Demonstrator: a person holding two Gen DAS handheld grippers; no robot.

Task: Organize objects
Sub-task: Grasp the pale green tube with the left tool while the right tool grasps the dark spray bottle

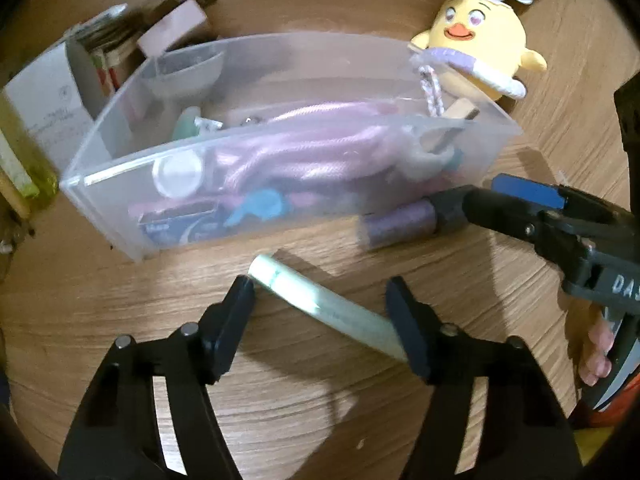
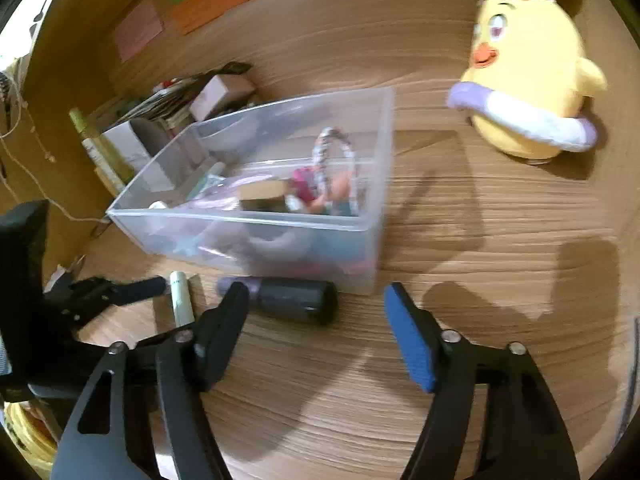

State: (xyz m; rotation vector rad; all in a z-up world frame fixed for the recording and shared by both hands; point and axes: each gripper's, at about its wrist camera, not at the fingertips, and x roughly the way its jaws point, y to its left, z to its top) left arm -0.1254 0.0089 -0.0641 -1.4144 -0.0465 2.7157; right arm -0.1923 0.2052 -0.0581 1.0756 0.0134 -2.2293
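Here, on a wood-grain worktop [image 1: 320,400], a clear rectangular plastic bin [image 1: 280,200] already holds much of the clutter: a pink cord, a white round lid, a blue card and other small items too blurred to name. Two things lie loose on the worktop at the bin's 6 o'clock side.

In the left wrist view, the left gripper [image 1: 322,300] has its fingers apart around a pale green tube [image 1: 324,304]. The tube lies slanted between them. One finger is just beside its end, and no squeeze shows.

In the right wrist view, the right gripper [image 2: 316,312] also stands open. A dark cylinder with a purple end [image 2: 288,298] lies between its fingers, touching the bin's front wall.

A yellow plush chick with bunny ears [image 2: 528,80] stands apart from the bin at 2 o'clock.

By my judgement, the sorting is well along. The tube, the cylinder and perhaps the chick are left to go in.
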